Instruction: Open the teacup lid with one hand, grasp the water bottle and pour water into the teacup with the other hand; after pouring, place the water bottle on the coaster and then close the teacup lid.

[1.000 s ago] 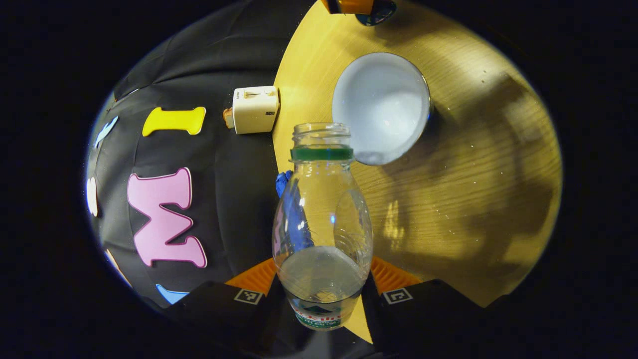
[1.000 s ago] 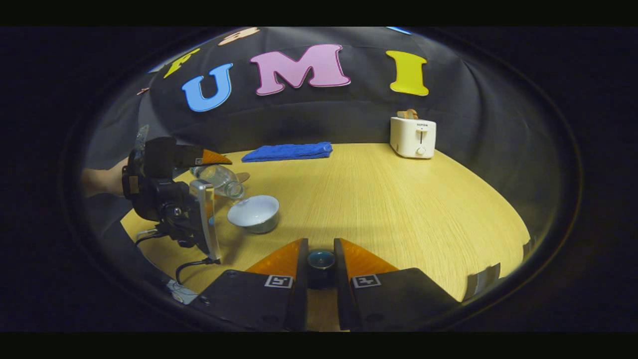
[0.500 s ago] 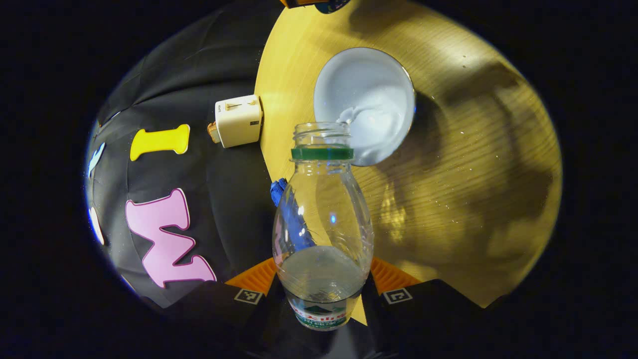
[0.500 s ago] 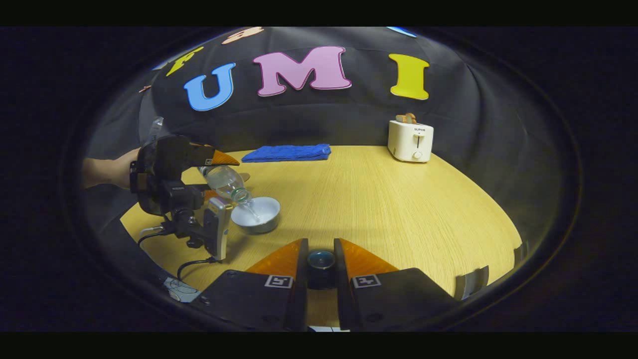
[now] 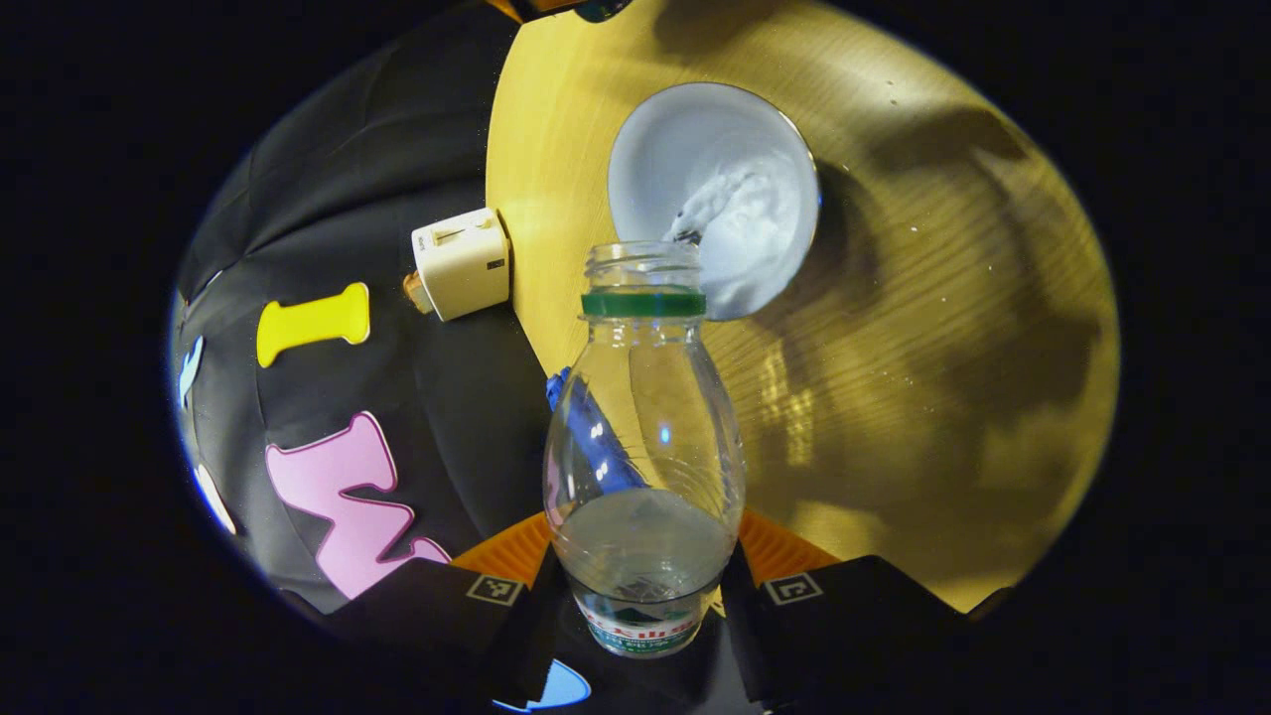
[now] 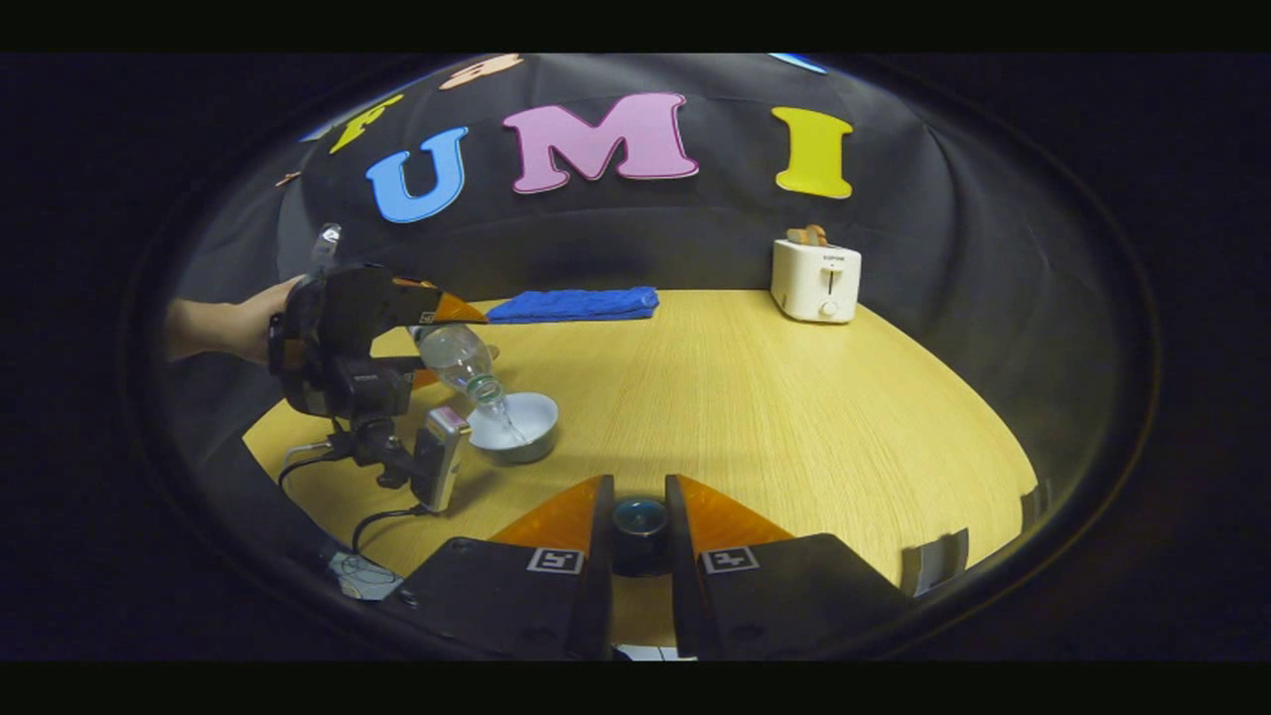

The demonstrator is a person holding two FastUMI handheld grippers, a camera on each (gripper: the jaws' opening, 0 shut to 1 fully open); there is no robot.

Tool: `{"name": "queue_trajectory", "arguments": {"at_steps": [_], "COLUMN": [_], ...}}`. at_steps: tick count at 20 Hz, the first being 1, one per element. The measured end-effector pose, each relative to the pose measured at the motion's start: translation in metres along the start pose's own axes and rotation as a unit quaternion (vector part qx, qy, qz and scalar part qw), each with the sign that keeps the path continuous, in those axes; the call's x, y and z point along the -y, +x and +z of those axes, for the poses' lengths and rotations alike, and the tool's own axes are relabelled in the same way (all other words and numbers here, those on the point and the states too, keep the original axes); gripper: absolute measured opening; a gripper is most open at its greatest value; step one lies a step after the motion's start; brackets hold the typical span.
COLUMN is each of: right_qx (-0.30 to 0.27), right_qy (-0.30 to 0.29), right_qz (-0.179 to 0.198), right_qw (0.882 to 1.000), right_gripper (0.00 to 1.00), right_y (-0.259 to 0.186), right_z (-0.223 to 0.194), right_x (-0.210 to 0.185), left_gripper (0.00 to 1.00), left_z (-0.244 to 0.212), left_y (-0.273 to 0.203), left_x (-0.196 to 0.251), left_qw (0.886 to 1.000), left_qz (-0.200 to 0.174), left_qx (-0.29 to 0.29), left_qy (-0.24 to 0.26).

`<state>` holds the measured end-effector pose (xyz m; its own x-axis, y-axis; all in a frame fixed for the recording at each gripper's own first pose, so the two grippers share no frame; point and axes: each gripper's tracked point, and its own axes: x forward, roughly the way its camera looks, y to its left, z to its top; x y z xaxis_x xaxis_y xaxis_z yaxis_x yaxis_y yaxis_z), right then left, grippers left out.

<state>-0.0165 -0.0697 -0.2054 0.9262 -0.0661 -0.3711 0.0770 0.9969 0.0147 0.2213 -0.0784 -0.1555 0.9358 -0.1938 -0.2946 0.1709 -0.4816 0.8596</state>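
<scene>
My left tool (image 5: 643, 586) pinching water bottle (image 5: 643, 467), tilted mouth-down w/ water streaming into open teacup (image 5: 715, 199) on desk (image 6: 775, 397), my right tool (image 6: 639, 531) clamped on teacup lid (image 6: 639, 518), held near desk front, well apart from cup, toaster (image 6: 816, 281) & blue towel (image 6: 576, 303) at back.

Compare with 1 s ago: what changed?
The left claw tipped the water bottle further mouth-down over the teacup; water now streams in, where none ran before. Unchanged: the right claw keeps the lid clamped; towel and toaster stayed put.
</scene>
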Motion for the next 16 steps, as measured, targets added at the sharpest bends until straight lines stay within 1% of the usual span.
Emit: {"name": "queue_trajectory", "arguments": {"at_steps": [10, 11, 12, 16], "right_qx": [-0.002, -0.004, -0.006, -0.004], "right_qy": [-0.005, -0.005, -0.006, -0.002], "right_qz": [0.018, 0.019, 0.02, 0.022], "right_qw": [1.0, 1.0, 1.0, 1.0], "right_gripper": [0.28, 0.26, 0.28, 0.28], "right_y": [-0.004, -0.003, -0.003, -0.005], "right_z": [0.009, 0.009, 0.009, 0.016], "right_x": [-0.001, -0.001, -0.001, -0.002], "left_gripper": [0.73, 0.73, 0.73, 0.73], "left_z": [0.004, 0.005, 0.005, 0.009], "left_y": [-0.004, -0.006, -0.007, -0.003], "left_x": [-0.025, -0.032, -0.034, -0.043], "left_qw": [0.996, 0.995, 0.995, 0.992], "left_qz": [0.027, 0.032, 0.034, 0.04], "left_qx": [0.009, 0.013, 0.016, 0.024], "left_qy": [0.083, 0.089, 0.092, 0.119]}}
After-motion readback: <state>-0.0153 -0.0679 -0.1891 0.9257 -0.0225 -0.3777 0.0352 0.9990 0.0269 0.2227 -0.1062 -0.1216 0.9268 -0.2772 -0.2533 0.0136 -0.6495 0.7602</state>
